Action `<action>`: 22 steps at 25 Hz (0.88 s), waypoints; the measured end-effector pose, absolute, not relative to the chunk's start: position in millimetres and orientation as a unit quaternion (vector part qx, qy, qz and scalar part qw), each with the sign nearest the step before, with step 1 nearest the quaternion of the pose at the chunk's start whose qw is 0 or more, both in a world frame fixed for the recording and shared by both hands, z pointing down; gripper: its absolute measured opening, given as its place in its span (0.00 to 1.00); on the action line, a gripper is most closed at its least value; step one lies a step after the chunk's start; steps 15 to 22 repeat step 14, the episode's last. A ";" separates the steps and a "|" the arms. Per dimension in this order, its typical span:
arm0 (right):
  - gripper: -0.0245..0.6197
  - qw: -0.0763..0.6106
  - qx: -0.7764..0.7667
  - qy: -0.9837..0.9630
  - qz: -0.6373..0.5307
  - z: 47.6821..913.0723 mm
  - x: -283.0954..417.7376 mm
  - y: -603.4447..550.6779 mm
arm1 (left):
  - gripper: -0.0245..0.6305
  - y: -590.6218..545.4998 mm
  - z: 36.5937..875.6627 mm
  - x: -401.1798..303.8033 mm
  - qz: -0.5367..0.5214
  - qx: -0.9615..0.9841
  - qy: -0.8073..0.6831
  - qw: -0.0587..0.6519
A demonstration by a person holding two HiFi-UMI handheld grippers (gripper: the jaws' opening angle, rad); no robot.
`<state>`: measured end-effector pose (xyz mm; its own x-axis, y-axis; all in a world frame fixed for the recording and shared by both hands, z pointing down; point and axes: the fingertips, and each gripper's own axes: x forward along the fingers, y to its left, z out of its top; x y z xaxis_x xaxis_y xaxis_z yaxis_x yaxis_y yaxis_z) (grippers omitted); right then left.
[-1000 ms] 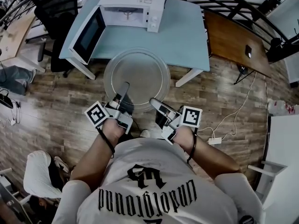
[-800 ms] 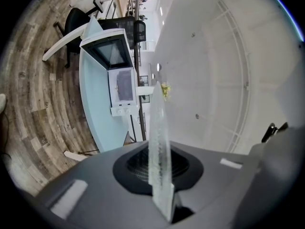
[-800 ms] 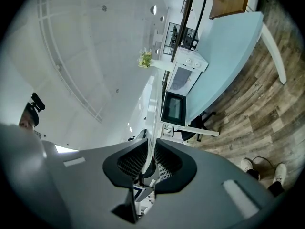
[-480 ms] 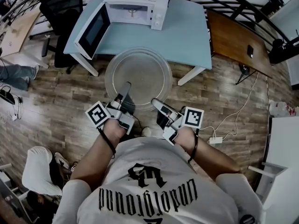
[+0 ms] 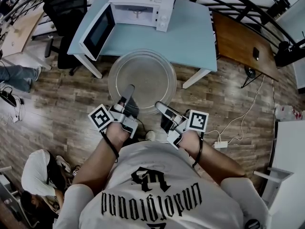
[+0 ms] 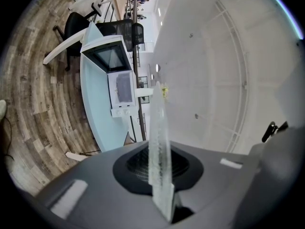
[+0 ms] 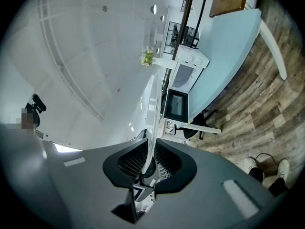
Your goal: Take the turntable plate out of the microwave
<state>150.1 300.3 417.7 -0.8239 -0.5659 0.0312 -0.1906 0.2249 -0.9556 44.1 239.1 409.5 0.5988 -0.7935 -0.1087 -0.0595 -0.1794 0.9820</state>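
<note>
left gripper and right gripper each pinch the near rim of the turntable plate, jaws pressed onto the glass edge. blue table lies ahead of me. microwave sits at its far side, door swung open, no glass in the cavity. plate hangs level between me and the table front, mostly over floor. i judge removal done. any set-down lies straight ahead, both hands equally near.
</note>
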 end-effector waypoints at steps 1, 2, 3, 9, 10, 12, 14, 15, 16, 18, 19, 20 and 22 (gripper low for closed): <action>0.11 0.163 -0.247 0.765 -0.571 417.9 149.6 300.6 | 0.15 239.5 410.1 43.3 -0.326 0.695 -0.307 0.563; 0.11 0.162 -0.248 0.765 -0.571 418.1 149.3 300.8 | 0.15 239.7 410.3 42.5 -0.326 0.694 -0.308 0.563; 0.11 0.161 -0.249 0.765 -0.572 418.2 149.3 300.9 | 0.15 239.6 410.0 42.1 -0.326 0.694 -0.308 0.563; 0.11 0.165 -0.251 0.763 -0.573 418.8 149.9 301.3 | 0.15 239.5 410.1 43.4 -0.324 0.695 -0.306 0.565; 0.11 0.165 -0.251 0.763 -0.573 419.0 149.6 301.2 | 0.15 239.8 410.4 43.2 -0.324 0.694 -0.306 0.566; 0.11 0.164 -0.249 0.763 -0.574 419.3 148.9 300.8 | 0.15 240.0 410.8 42.2 -0.324 0.692 -0.308 0.567; 0.11 0.162 -0.249 0.763 -0.574 419.4 148.5 299.9 | 0.15 239.4 410.9 41.2 -0.325 0.691 -0.310 0.566; 0.11 0.162 -0.249 0.763 -0.574 419.4 148.5 299.9 | 0.15 239.4 410.9 41.2 -0.325 0.691 -0.310 0.566; 0.11 0.162 -0.249 0.763 -0.574 419.4 148.5 299.9 | 0.15 239.4 410.9 41.2 -0.325 0.691 -0.310 0.566; 0.11 0.162 -0.249 0.763 -0.574 419.4 148.5 299.9 | 0.15 239.4 410.9 41.2 -0.325 0.691 -0.310 0.566; 0.11 0.162 -0.249 0.763 -0.574 419.4 148.5 299.9 | 0.15 239.4 410.9 41.2 -0.325 0.691 -0.310 0.566; 0.11 0.162 -0.249 0.763 -0.574 419.4 148.5 299.9 | 0.15 239.4 410.9 41.2 -0.325 0.691 -0.310 0.566; 0.11 0.162 -0.249 0.763 -0.574 419.4 148.5 299.9 | 0.15 239.4 410.9 41.2 -0.325 0.691 -0.310 0.566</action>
